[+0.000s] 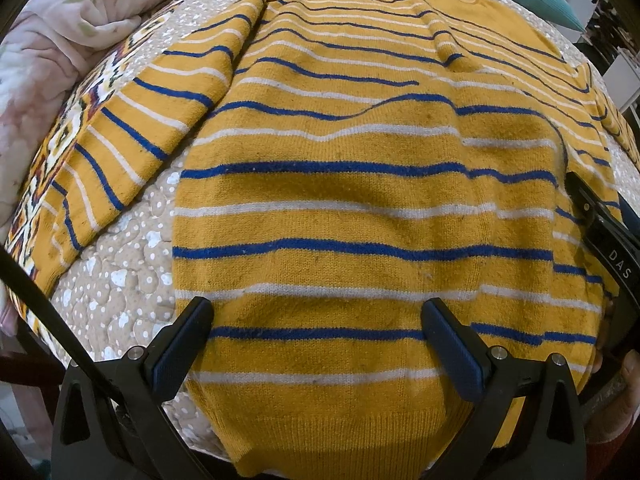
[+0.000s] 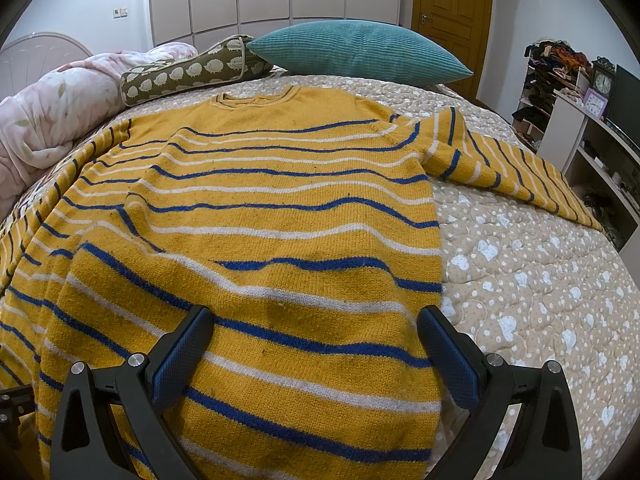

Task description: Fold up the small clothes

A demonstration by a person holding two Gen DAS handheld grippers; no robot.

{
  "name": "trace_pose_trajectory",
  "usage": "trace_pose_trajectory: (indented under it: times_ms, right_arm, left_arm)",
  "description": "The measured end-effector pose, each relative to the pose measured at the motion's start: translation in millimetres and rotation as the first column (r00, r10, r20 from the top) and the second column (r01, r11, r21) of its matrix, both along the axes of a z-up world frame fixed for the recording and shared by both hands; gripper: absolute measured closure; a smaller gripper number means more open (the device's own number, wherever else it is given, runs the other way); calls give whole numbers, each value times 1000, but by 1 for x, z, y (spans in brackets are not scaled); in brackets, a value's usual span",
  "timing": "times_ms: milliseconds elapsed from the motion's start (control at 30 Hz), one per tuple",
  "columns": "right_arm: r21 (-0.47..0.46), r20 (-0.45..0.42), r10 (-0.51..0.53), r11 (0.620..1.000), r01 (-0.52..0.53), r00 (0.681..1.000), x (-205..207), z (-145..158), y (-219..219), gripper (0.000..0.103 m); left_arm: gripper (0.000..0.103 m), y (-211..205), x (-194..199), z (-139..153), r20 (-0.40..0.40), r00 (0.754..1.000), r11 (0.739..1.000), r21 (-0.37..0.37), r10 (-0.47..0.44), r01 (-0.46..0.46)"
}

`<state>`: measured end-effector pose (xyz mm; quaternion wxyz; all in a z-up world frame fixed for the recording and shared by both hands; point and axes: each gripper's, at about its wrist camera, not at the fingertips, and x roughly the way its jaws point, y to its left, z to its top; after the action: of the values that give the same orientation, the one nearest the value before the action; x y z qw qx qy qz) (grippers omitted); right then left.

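A pink floral quilt [image 2: 52,120] lies bunched at nine o'clock on the dotted bedspread [image 2: 540,280]. The yellow striped sweater [image 2: 280,208] lies flat across the middle, neckline at twelve o'clock, sleeves out to either side. The left gripper [image 1: 316,344] hangs spread wide over its hem, pinching nothing. The right gripper [image 2: 316,344] is equally spread over its right half. A teal pillow [image 2: 360,52] sits at one o'clock.

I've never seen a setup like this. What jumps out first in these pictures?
A mustard sweater with blue and white stripes lies flat on the dotted quilt, sleeves spread to both sides. A teal pillow sits past its collar. Both open grippers, left and right, hover over the hem.
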<state>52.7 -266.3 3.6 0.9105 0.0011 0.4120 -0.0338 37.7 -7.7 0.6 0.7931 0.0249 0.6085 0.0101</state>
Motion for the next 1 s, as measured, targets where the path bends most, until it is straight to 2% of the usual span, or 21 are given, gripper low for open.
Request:
trace_pose_trajectory:
  times_ms: [533,667,767,867,933,967,1000]
  right_arm:
    - [1,3,0,1000,0,1000,0,-1,0,0]
    - [0,2,0,1000,0,1000,0,-1,1,0]
    - [-6,-1,0,1000,0,1000,0,-1,1,0]
    - [-18,-3,1,1000,-2,1000,0,-3,2,0]
    - [-25,-4,3,1000,-3,1000,-2,-5,4,0]
    - [-27,-5,3,1000,-4,1000,-2,-5,4,0]
    - [-27,-6,4,1000,-4,1000,-4,-5,4,0]
  left_arm:
    - [0,-4,-17,2,72,997,1000,8,9,-9]
    - [0,-6,-26,3,151,989,1000,4,6,-7]
    - [0,-7,-38,1,268,963,1000,0,-2,2]
    - [0,-8,-43,4,294,956,1000,16,-16,12]
    - [16,-3,-52,18,287,958,999,-27,-14,23]
    - [29,2,-56,25,293,956,998,-52,-19,35]
    - [35,7,-60,33,300,954,996,-73,-25,49]
